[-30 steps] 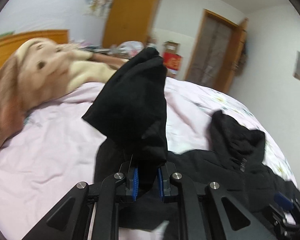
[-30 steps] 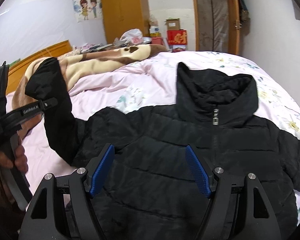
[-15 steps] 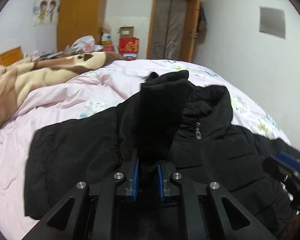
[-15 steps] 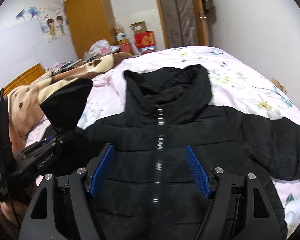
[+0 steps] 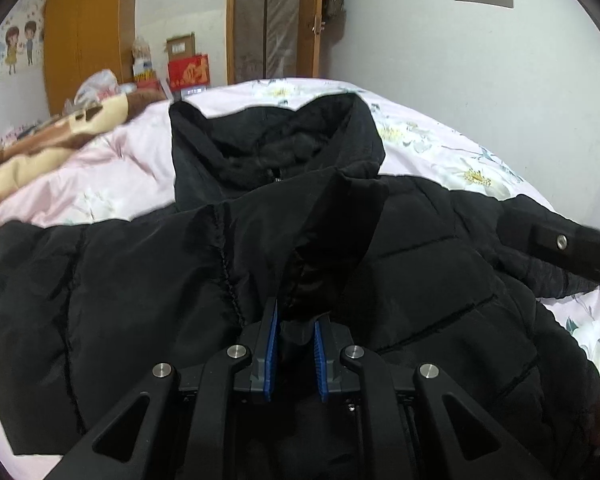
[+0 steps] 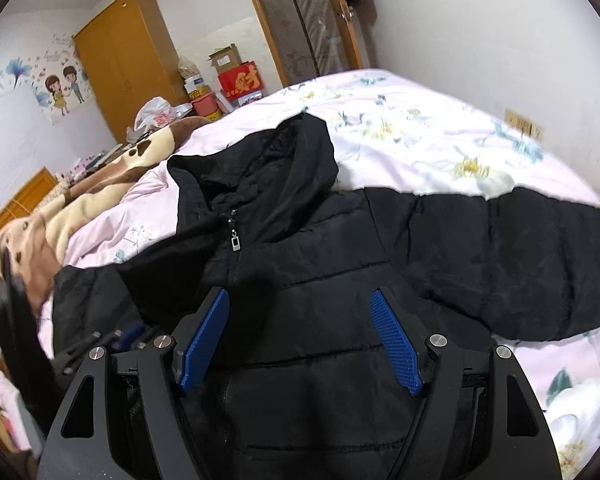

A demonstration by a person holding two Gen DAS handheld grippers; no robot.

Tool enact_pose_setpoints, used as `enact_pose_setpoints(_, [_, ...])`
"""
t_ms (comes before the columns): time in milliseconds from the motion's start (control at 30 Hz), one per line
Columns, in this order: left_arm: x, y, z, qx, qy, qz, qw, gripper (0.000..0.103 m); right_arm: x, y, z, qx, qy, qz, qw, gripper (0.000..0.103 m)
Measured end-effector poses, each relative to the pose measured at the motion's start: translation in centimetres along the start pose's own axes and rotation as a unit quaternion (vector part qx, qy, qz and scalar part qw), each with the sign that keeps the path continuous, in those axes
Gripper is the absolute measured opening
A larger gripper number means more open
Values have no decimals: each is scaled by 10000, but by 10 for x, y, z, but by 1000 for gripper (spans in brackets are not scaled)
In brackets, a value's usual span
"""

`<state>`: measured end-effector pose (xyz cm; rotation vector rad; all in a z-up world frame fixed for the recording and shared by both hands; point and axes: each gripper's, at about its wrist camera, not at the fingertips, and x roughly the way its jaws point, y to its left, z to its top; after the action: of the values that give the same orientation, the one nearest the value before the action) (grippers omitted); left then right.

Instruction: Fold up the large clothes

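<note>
Our left hand-held gripper [image 5: 292, 340] has its blue pads pressed together on the cuff end of the sleeve [image 5: 336, 232], and this sleeve lies folded over the chest of the black jacket [image 5: 140, 300]. Our right hand-held gripper [image 6: 300, 340] is spread wide with nothing between its pads; it hangs over the lower front of the jacket, close to the zipper line. In the right wrist view we see the left hand-held gripper at the jacket's left edge, partly blurred.

The jacket lies face up on the bed [image 6: 440, 136], which has a pink cover with flowers. Its collar [image 6: 260, 168] points away from us, and the zipper pull [image 6: 235, 240] sits just under the collar. The other sleeve [image 6: 540, 264] is stretched out flat to the jacket's right side, on the cover.

Beyond the jacket's left shoulder there is a brown and cream blanket [image 6: 100, 192]. Behind the bed, past the collar, stand an orange wardrobe [image 6: 124, 60], a red box [image 6: 240, 80] and a wooden door [image 6: 308, 16].
</note>
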<state>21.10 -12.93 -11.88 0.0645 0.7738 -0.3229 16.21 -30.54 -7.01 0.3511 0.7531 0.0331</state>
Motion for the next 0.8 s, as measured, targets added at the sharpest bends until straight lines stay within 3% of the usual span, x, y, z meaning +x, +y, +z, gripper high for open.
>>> enact_pose_setpoints(133, [14, -1, -11, 52, 265, -298, 9992, 19, 25, -21, 3, 527, 468, 490, 9963, 74])
enact_pose_setpoints(367, [-6, 3, -29, 303, 298, -1051, 9936, 56, 50, -22, 1, 618, 848, 786, 9914, 74])
enact_pose_setpoints(500, [-38, 16, -32, 151, 356, -1380, 9897, 60, 69, -16, 1, 732, 1138, 945, 9863, 74])
enact_pose_setpoints(600, [-69, 36, -29, 151, 133, -1274, 9916, 63, 83, -1, -4, 474, 1385, 1071, 9834, 74])
enact_pose_setpoints(733, [-102, 77, -20, -140, -161, -751, 9969, 70, 95, 12, -11, 240, 1474, 898, 9847, 73])
enact_pose_setpoints(800, [-109, 99, -17, -341, -224, -421, 9983, 70, 99, 14, -14, 278, 1528, 876, 9840, 64])
